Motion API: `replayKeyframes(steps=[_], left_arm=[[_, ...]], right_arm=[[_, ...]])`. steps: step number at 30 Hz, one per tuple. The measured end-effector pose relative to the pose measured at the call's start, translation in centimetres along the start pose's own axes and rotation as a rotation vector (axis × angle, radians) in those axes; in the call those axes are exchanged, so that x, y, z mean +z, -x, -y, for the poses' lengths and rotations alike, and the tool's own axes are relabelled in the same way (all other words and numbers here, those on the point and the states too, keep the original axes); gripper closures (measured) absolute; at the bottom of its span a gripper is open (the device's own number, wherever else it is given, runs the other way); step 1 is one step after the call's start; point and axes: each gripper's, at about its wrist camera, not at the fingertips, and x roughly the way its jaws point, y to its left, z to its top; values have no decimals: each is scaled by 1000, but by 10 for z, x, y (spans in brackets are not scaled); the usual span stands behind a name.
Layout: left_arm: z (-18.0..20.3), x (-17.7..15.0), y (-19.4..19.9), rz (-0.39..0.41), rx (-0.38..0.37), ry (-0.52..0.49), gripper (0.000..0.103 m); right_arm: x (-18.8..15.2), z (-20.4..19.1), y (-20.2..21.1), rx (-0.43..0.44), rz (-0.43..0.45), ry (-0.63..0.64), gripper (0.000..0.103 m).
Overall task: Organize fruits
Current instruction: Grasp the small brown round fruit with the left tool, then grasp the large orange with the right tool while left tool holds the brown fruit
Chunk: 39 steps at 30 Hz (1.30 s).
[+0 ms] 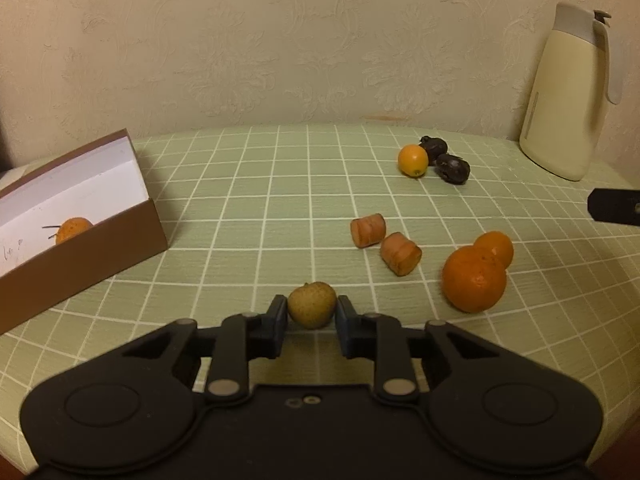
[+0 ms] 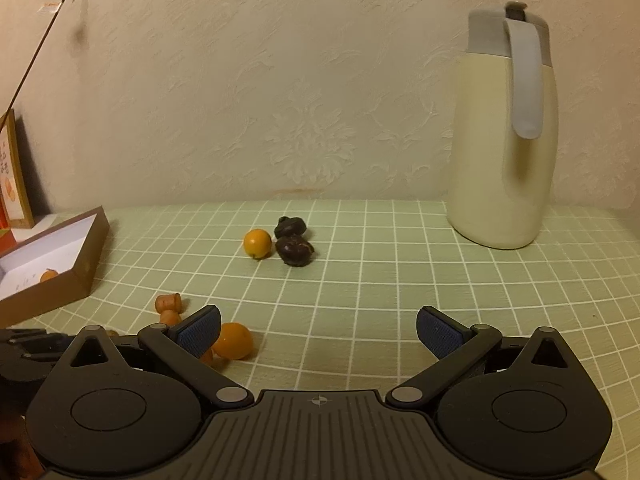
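Left tool (image 1: 312, 312) clamped on a small brown-green fruit (image 1: 312, 310), fingers on its two sides at the widest part; fruit sits at or just above the worktop (image 1: 240, 208) near the front edge, contact underneath not visible. Judged light, firm, rough-skinned, round: likely to roll if released, so a hold across the middle suits it. Right tool (image 2: 319, 332) spread wide, holding nothing, over the front of the worktop. Box (image 1: 80, 232) at the left edge holds one orange fruit (image 1: 73, 229); path from the held fruit to it looks unobstructed. Toward the right: two carrot pieces (image 1: 386, 246), two oranges (image 1: 478, 270) touching, then farther back a kumquat (image 1: 413, 160) touching two dark fruits (image 1: 444, 159). Jug (image 1: 568, 96) at the back right corner, well apart from the box route.
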Motion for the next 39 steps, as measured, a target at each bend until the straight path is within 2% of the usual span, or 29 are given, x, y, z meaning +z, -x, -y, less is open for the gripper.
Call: replayKeyframes(steps=[12,16,17,19,24,32,39], left_arm=[[-22,0,28,40,9,10,87],[-33,0,39,53,20,12,87],[-36,0,42,56,24,13,87],[-42,-1,45,58,31,18,87],[-53,-1,53,70,42,27,87],[-70,-3,59,75,58,45,87],[-79,-6,61,77,71,57,87]], right_arm=[[-6,-24,-14,-5,-47,84,0],[-9,-41,-17,61,-66,113,2],[-10,-46,-18,79,-69,127,14],[-13,-58,-23,104,-101,146,28],[-23,-82,-30,148,-148,191,29],[-26,-90,-45,140,-195,152,45],[-22,-91,-55,118,-213,131,45]])
